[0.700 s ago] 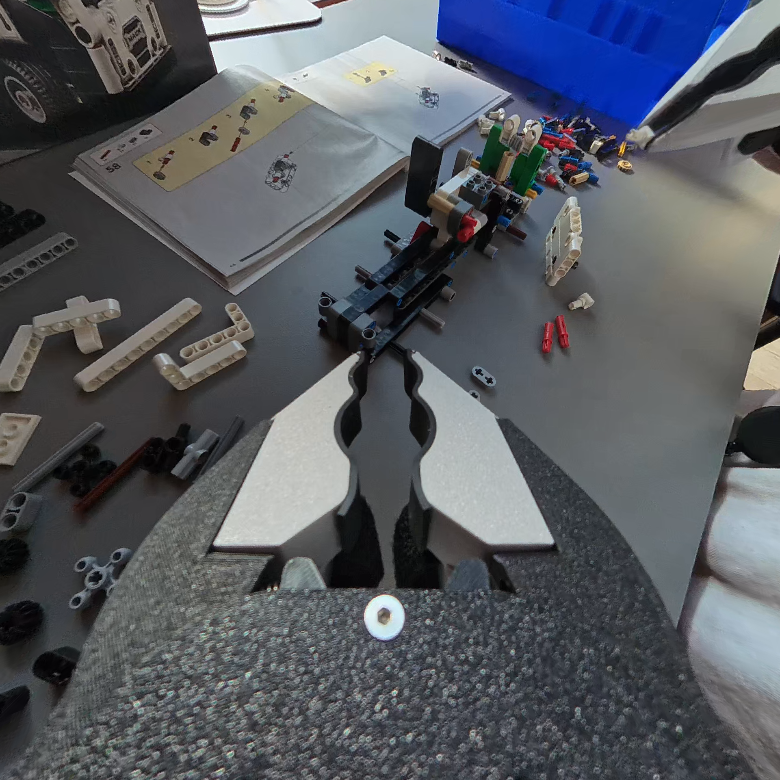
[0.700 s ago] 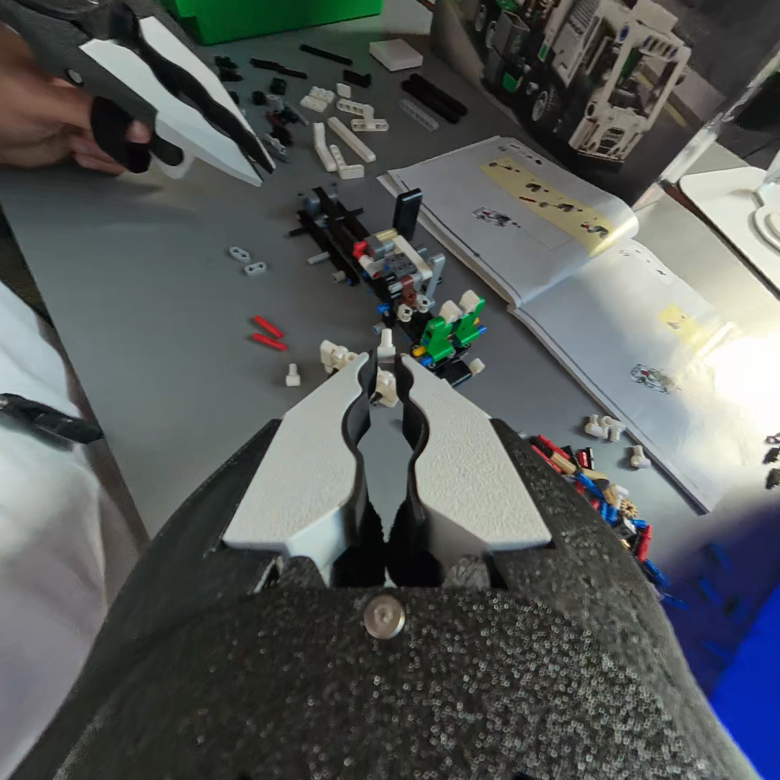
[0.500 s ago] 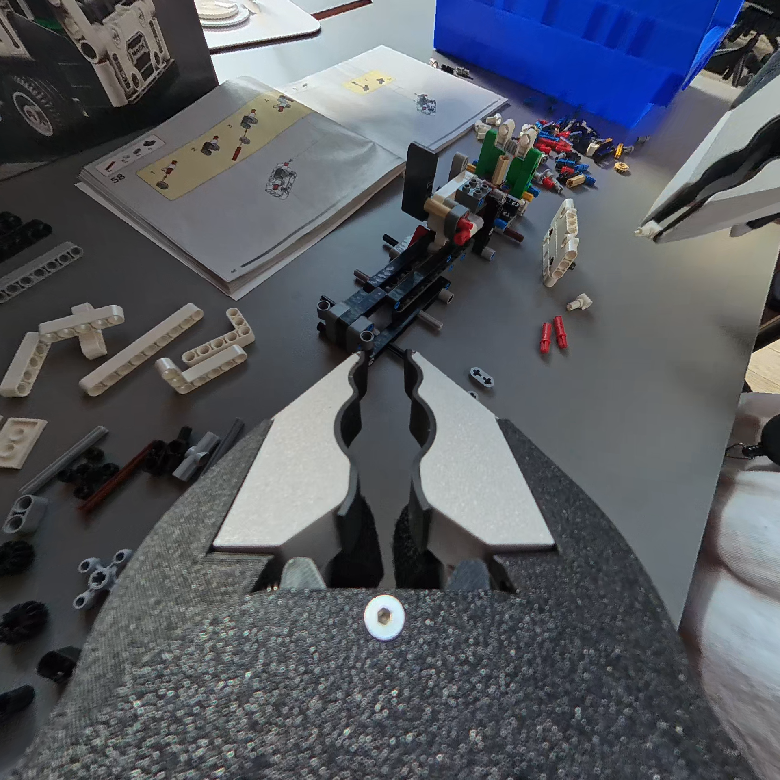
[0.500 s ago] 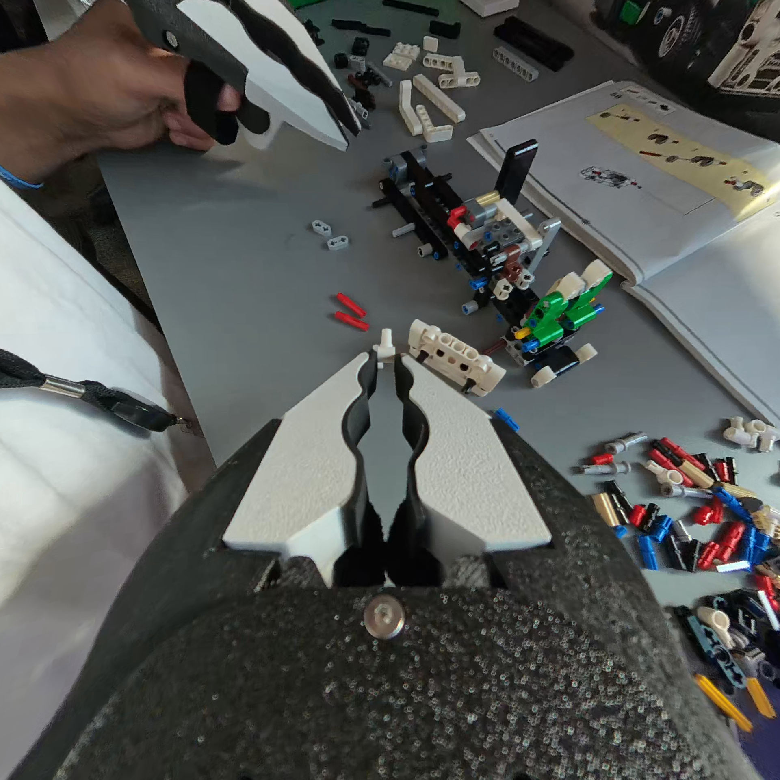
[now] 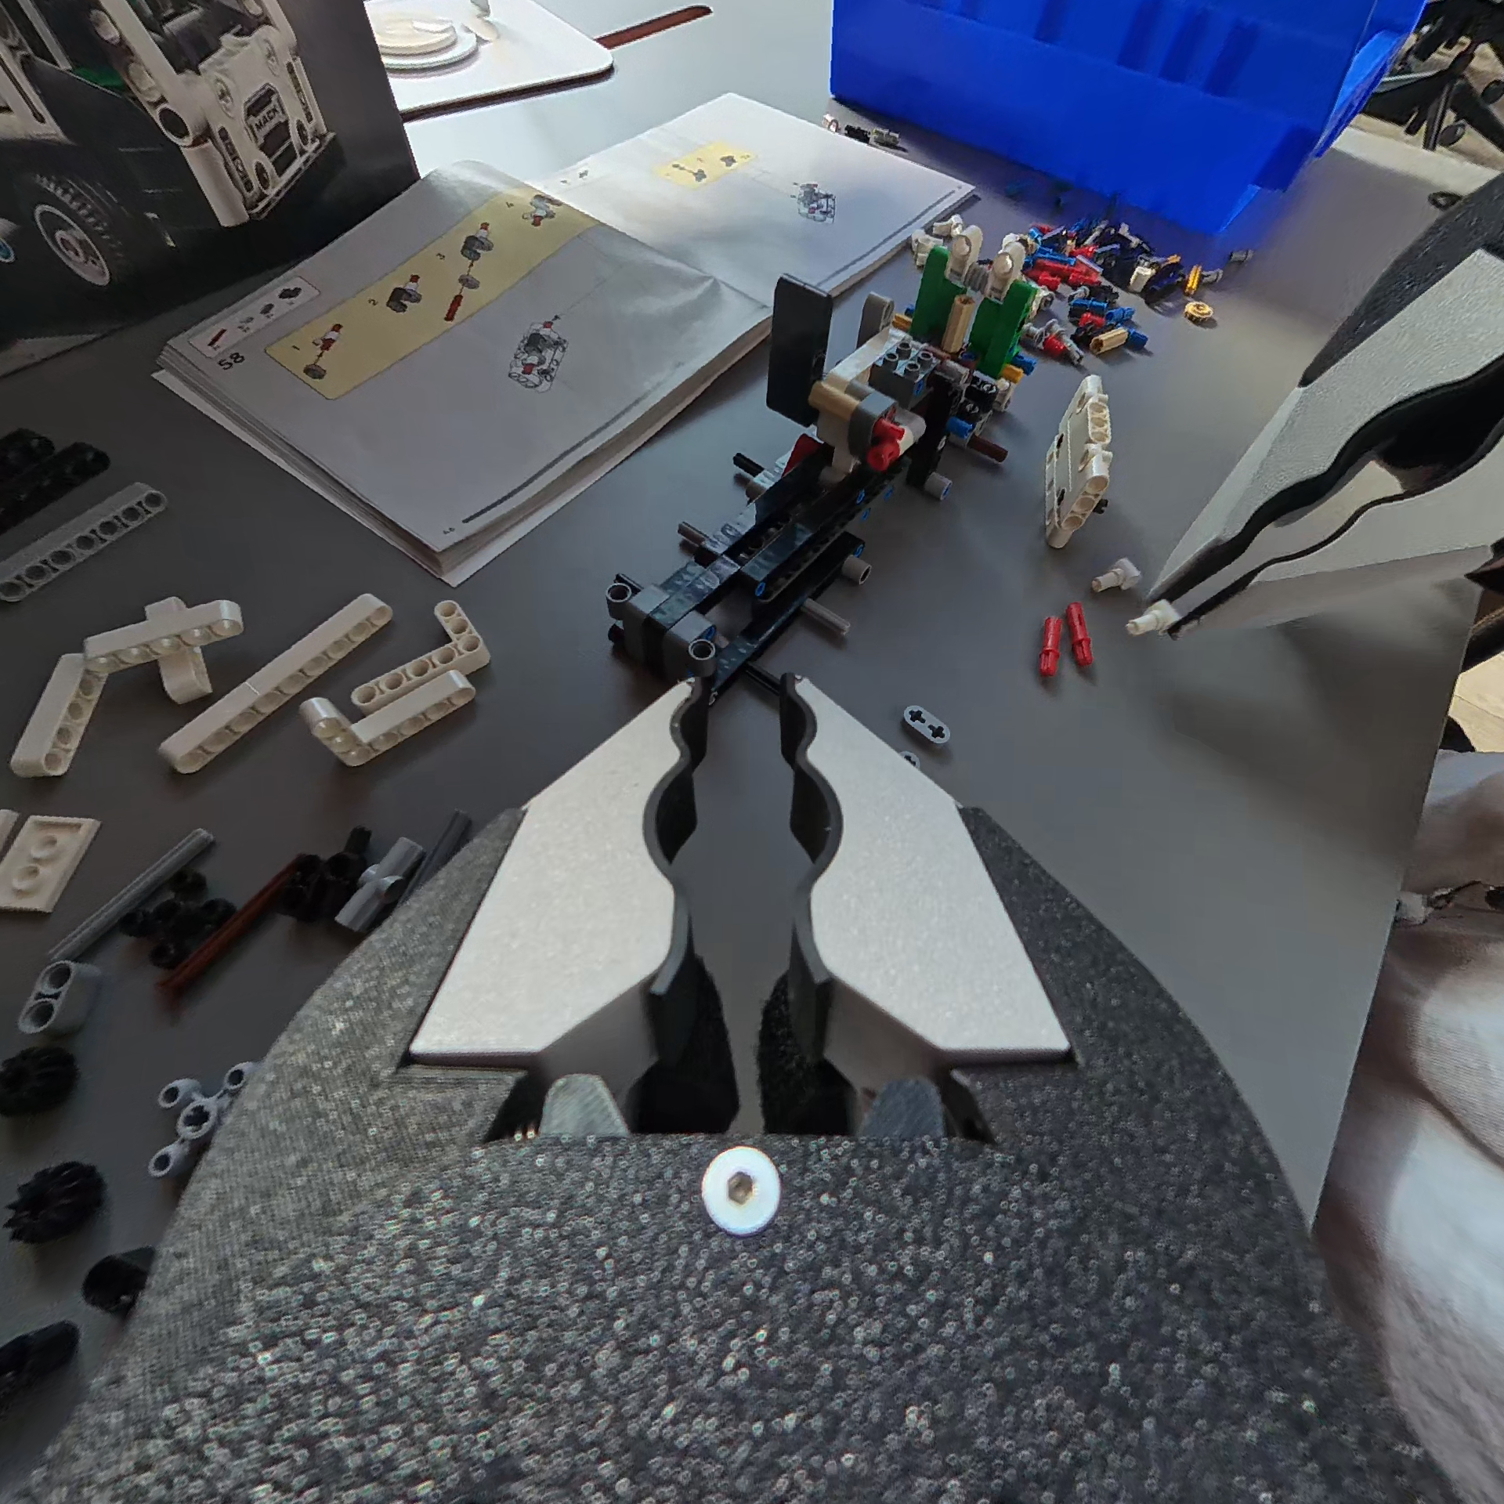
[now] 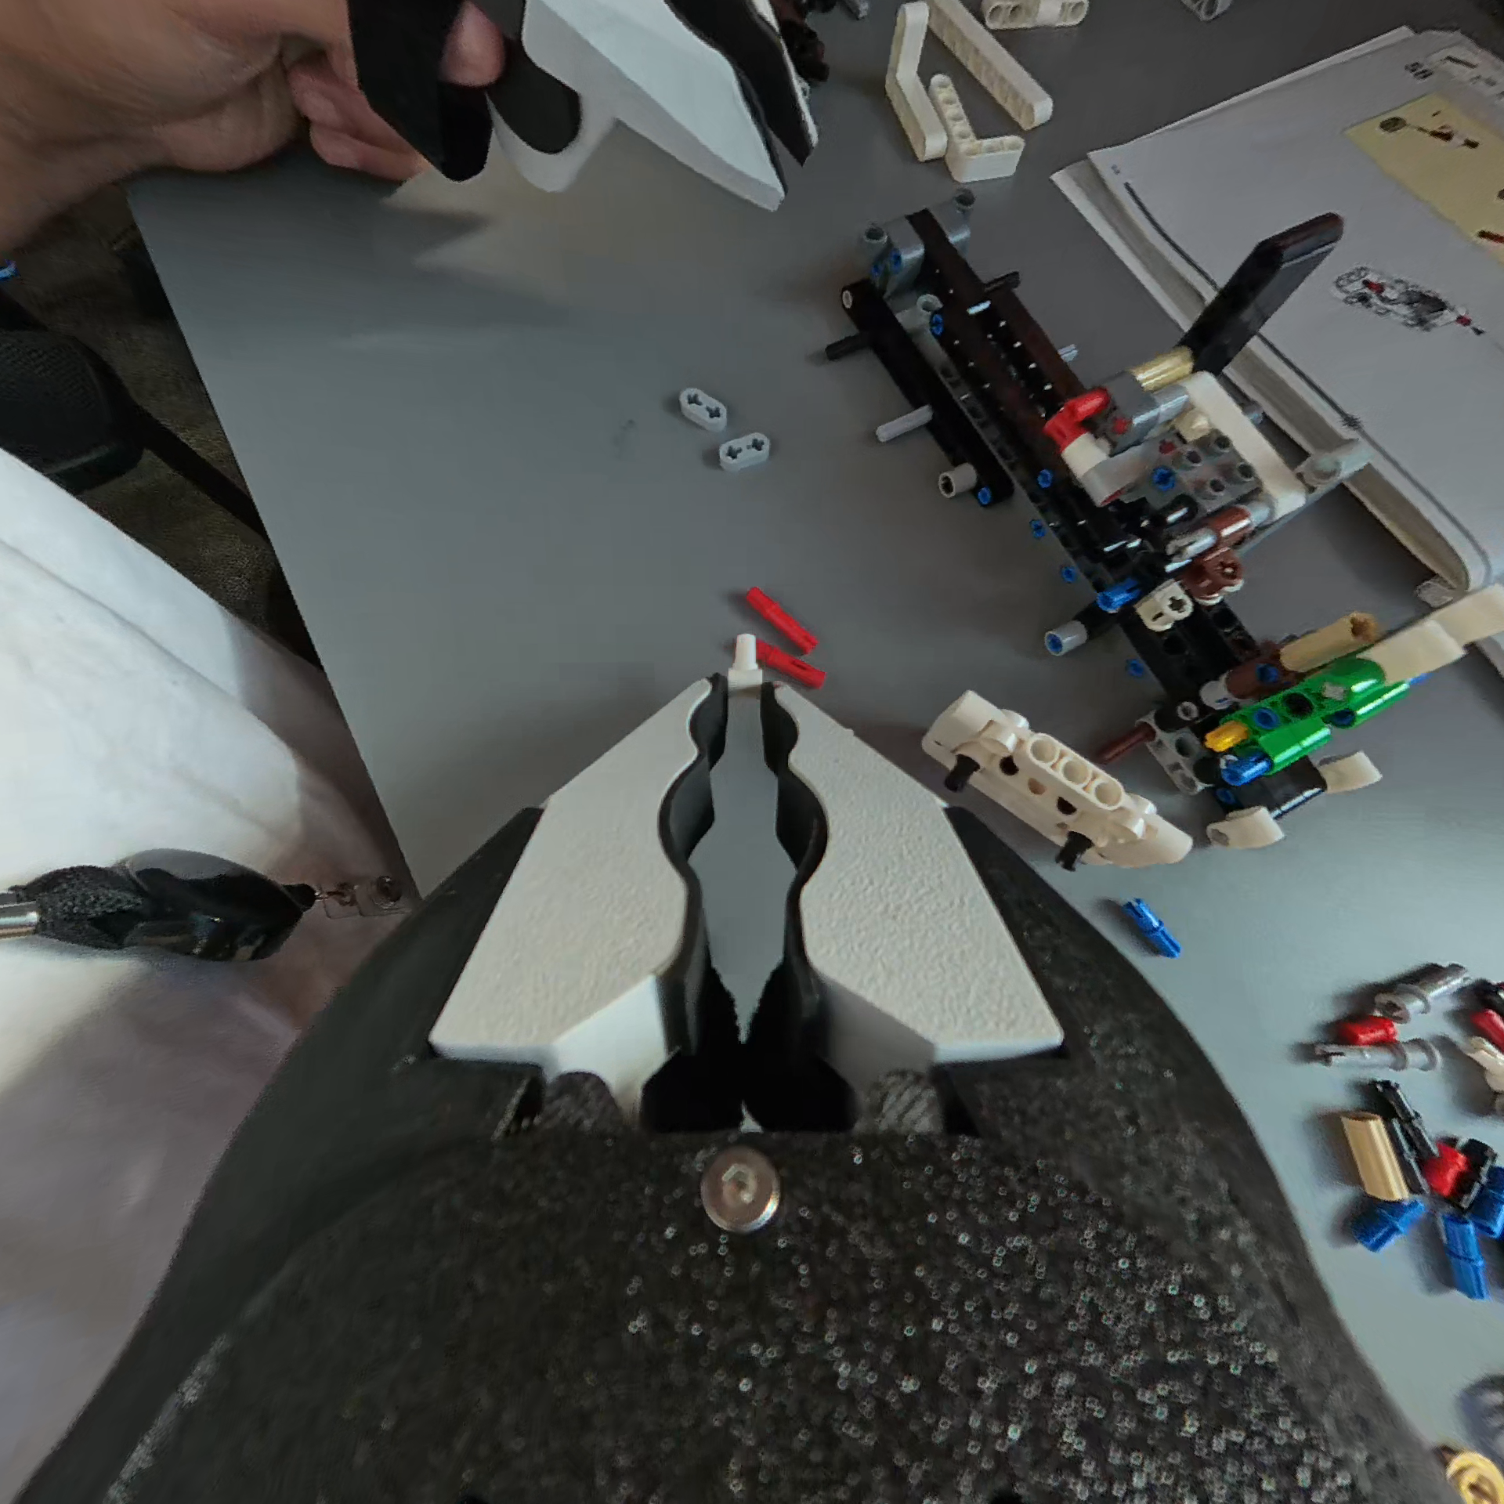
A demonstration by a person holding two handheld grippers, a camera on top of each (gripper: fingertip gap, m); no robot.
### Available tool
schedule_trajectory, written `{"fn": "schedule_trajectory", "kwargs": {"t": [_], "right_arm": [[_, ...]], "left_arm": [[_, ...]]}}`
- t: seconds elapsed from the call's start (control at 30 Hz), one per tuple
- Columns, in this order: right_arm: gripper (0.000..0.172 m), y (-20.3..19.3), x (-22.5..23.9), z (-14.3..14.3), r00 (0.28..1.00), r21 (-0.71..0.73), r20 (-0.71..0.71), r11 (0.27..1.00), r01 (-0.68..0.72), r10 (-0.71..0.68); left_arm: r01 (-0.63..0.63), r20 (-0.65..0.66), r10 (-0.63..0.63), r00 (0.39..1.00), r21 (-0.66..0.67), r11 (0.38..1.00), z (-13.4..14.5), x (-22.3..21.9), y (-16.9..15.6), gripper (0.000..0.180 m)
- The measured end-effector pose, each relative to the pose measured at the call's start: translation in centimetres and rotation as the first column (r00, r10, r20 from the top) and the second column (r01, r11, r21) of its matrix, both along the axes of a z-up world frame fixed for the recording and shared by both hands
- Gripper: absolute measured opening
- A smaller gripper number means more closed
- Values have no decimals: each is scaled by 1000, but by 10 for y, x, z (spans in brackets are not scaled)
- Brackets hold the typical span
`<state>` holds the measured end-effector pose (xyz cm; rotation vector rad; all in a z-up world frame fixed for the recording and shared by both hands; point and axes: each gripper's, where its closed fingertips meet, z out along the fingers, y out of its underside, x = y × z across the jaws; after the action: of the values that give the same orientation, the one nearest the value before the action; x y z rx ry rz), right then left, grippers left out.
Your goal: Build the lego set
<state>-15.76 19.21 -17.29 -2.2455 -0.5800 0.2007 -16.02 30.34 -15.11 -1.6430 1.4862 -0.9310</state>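
Observation:
My right gripper [image 6: 742, 682] is shut on a small white pin [image 6: 744, 658], held at the fingertips above the grey table [image 6: 488, 456], just over two red pins [image 6: 781, 643]. It also shows in the left wrist view [image 5: 1172, 628] with the white pin [image 5: 1147, 622] sticking out of its tips. My left gripper [image 5: 742, 682] is open and empty, its tips just short of the near end of a long black brick chassis [image 5: 757, 561]. The chassis [image 6: 1058, 456] carries a green part [image 6: 1310, 708] at its far end. A white beam assembly [image 6: 1050, 781] lies beside my right gripper.
An open instruction booklet [image 5: 521, 325] lies behind the chassis, with a box [image 5: 163, 138] and a blue bin [image 5: 1099, 89] farther back. White beams [image 5: 268, 675] and dark small parts [image 5: 187, 903] lie left. A pile of coloured pins [image 6: 1424, 1139] lies right. A person's hand [image 6: 203, 89] holds the left gripper.
My right gripper, still shut on the white pin, has swung left and down to above the red pins. My left gripper has stayed by the chassis end.

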Motion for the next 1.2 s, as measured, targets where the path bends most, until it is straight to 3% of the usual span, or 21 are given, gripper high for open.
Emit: {"fn": "schedule_trajectory", "kwargs": {"t": [0.5, 0.67, 0.8, 0.93, 1.07, 1.2], "right_arm": [[7, 4, -20, -14, 998, -10, -38, 999, -53, 53], [14, -5, -17, 9, 990, 101, -128, 994, -52, 65], [32, -12, 12, 31, 985, 216, -173, 976, 34, 4], [32, -17, 54, 41, 982, 246, -155, 958, 146, -110], [43, -28, 86, 46, 940, 274, -259, 917, 290, -220], [43, -36, 122, 62, 897, 373, -311, 828, 419, -314]], "left_arm": [[-51, -41, 52, 998, 28, 998, -6, -6, 2, 18], [-138, -66, 140, 988, 32, 990, -10, -27, 5, 21], [-260, -27, 262, 965, 52, 964, -3, -60, 12, 21], [-353, 59, 351, 935, 41, 935, 10, -85, 22, 20], [-348, 118, 348, 930, -17, 937, 18, -89, 23, 21], [-342, 72, 339, 938, 38, 939, 12, -85, 20, 21]]}}
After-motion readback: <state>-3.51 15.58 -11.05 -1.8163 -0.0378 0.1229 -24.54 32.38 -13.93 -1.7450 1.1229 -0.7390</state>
